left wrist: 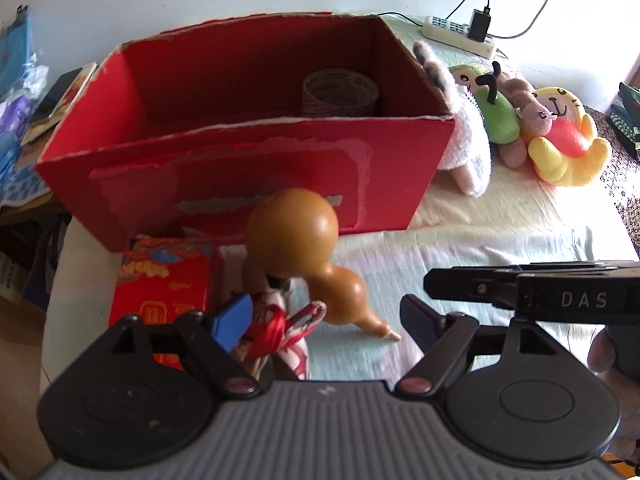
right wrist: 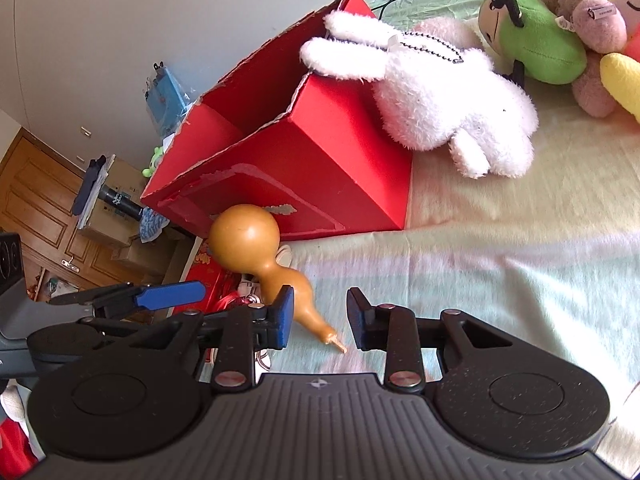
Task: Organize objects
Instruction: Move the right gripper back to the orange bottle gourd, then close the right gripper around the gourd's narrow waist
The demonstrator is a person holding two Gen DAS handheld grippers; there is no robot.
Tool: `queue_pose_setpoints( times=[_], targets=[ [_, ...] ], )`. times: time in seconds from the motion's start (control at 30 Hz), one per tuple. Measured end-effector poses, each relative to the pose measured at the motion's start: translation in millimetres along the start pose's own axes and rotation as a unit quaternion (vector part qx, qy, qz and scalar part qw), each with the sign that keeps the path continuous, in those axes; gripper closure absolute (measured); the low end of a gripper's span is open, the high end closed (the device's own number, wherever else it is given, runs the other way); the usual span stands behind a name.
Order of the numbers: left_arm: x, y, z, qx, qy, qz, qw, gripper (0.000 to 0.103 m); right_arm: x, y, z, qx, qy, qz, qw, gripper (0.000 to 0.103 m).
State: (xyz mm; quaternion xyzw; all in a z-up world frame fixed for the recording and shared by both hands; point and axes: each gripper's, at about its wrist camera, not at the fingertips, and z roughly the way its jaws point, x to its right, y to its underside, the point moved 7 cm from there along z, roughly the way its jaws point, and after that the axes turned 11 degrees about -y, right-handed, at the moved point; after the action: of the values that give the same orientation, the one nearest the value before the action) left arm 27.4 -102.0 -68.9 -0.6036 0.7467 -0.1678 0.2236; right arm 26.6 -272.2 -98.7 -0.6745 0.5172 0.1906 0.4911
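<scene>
Red box (left wrist: pixel 248 160) holds tape roll (left wrist: pixel 340 92); left tongs (left wrist: pixel 324 316) and right tongs (right wrist: pixel 320 320) released, straddling gourd (right wrist: pixel 256 248).

Gourd (left wrist: pixel 298 240) and red box (left wrist: pixel 248 132) on the bed

The glossy brown gourd lay tilted before the open box, stem tip on the sheet; a tape roll (left wrist: pixel 340 94) sat inside, plush toys (right wrist: pixel 448 96) beside it.
</scene>
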Motion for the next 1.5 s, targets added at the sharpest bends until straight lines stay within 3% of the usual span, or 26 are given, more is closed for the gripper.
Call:
queue_pose_setpoints(
  times=[0.43, 0.63, 0.77, 1.0, 1.23, 1.5],
  targets=[
    [-22.0, 6.2, -4.1, 0.003, 0.047, 0.004, 0.9989, 0.021, -21.2, -7.9, 29.7, -0.015, -0.018, -0.072, 0.997, 0.07],
    [-29.3, 12.1, -6.6, 0.001, 0.054, 0.008, 0.9985, 0.02, -46.3, -12.3, 54.2, -0.042, -0.011, -0.167, 0.985, 0.069],
    [-33.8, 14.0, -6.8, -0.001, 0.054, 0.01, 0.9985, 0.019, -49.1, -15.6, 71.6, -0.057, -0.012, -0.188, 0.98, 0.064],
    [-38.2, 15.0, -8.9, 0.005, 0.052, 0.019, 0.9984, 0.019, -38.1, -11.0, 89.0, -0.064, -0.034, -0.145, 0.987, 0.056],
    [-33.3, 13.2, -11.9, 0.012, 0.064, 0.031, 0.9974, 0.019, -12.8, -5.0, 75.9, -0.034, -0.081, 0.015, 0.996, 0.064],
    [-0.8, 7.3, -13.7, 0.023, 0.101, 0.072, 0.992, 0.021, 10.5, 16.1, 38.4, -0.004, -0.051, 0.062, 0.997, 0.066]
  ],
)
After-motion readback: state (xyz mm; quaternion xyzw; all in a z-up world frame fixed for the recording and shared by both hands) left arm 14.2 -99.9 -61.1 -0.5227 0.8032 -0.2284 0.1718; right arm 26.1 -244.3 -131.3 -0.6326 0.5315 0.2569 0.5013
